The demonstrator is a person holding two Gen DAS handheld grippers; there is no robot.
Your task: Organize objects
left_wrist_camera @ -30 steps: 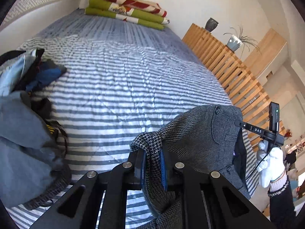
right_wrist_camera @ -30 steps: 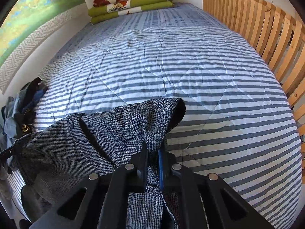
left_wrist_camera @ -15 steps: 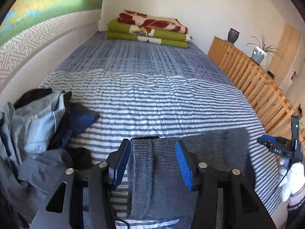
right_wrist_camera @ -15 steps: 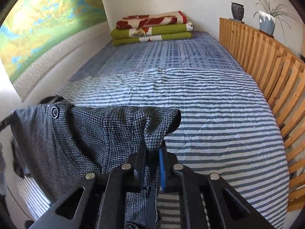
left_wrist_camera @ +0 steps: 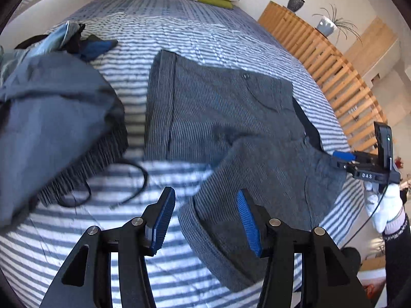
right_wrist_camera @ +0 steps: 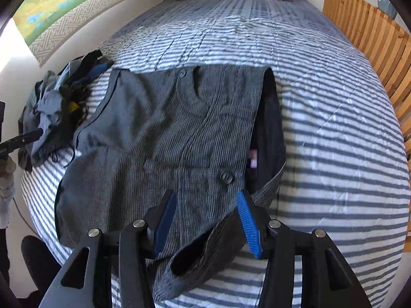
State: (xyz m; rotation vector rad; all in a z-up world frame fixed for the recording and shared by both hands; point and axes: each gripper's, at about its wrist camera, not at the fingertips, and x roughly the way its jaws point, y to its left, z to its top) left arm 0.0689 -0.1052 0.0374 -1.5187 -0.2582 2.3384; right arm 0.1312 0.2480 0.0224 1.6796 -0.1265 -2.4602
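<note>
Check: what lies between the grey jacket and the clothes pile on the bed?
Right wrist view: a narrow strip of bare striped bedspread separates the grey jacket from the clothes pile.

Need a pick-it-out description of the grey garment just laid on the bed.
On the striped bed, look at the near end, right ahead of the open right gripper. The grey jacket lies spread flat there, dark lining showing along its right edge. Unlike the crumpled clothes pile to its left, it is finely checked with dark buttons.

Bright daylight falls on the striped bedcover (right_wrist_camera: 321,107) and makes shiny white bands across its middle. In the left wrist view, the blue clothes pile (left_wrist_camera: 51,118) is smeared by motion blur. Fisheye distortion bends both views, with black corners.
</note>
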